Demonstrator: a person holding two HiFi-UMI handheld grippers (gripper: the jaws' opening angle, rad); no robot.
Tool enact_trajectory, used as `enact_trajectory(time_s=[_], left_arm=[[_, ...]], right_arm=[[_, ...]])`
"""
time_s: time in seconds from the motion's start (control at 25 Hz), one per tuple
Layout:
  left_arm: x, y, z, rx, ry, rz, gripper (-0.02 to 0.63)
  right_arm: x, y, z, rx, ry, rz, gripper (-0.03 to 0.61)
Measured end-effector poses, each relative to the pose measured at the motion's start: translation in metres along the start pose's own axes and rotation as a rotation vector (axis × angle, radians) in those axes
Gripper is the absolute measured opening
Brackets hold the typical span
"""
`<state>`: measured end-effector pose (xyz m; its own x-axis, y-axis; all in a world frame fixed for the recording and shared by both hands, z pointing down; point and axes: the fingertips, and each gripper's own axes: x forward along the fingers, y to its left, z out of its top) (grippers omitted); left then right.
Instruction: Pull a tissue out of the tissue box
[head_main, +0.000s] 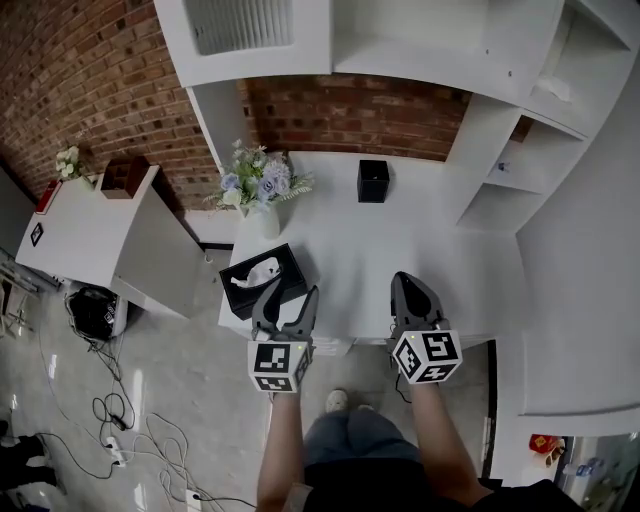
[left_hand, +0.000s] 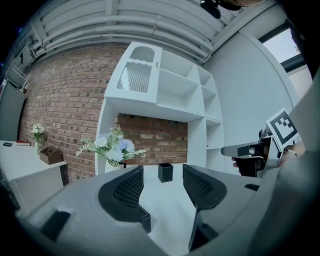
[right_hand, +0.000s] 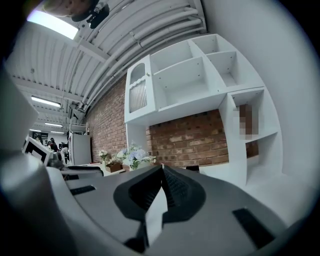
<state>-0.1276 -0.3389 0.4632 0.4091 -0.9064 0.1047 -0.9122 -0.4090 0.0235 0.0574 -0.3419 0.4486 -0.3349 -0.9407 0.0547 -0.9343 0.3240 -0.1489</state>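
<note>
progress: pull not begun | tissue (head_main: 262, 270) poking from box (head_main: 240, 293) at table (head_main: 400, 240) left edge, untouched | left gripper (head_main: 292, 290) near box, jaws spread, empty | right gripper (head_main: 405, 279) jaws pressed together, empty

white table (head_main: 450, 270) set against the brick wall. on its front left corner, black tissue box (head_main: 238, 293), lying flat and turned a little askew, with a white tissue (head_main: 262, 272) standing out of the top slot. behind it, near the left edge, white vase (head_main: 264, 220) with pale flowers, upright. toward the back, near the middle, small black cube container (head_main: 373, 181), well apart from the vase. to the left, separate white side table (head_main: 85, 235) carrying a small bouquet (head_main: 68, 161), a brown box (head_main: 124, 177) and a red item (head_main: 47, 196).
</note>
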Motion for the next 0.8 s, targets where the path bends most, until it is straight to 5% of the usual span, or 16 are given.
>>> enact_trajectory(time_s=[0.36,0.8], left_arm=[[0.009,0.025,-0.005,0.033,0.049,0.065,0.216],[-0.001,0.108,-0.049,0.187,0.342,0.04,0.216]], right_arm=[[0.032,0.002,-0.002,0.008,0.035,0.082,-0.002],[0.05,0.008,-0.031,0.0,0.112,0.133,-0.002]])
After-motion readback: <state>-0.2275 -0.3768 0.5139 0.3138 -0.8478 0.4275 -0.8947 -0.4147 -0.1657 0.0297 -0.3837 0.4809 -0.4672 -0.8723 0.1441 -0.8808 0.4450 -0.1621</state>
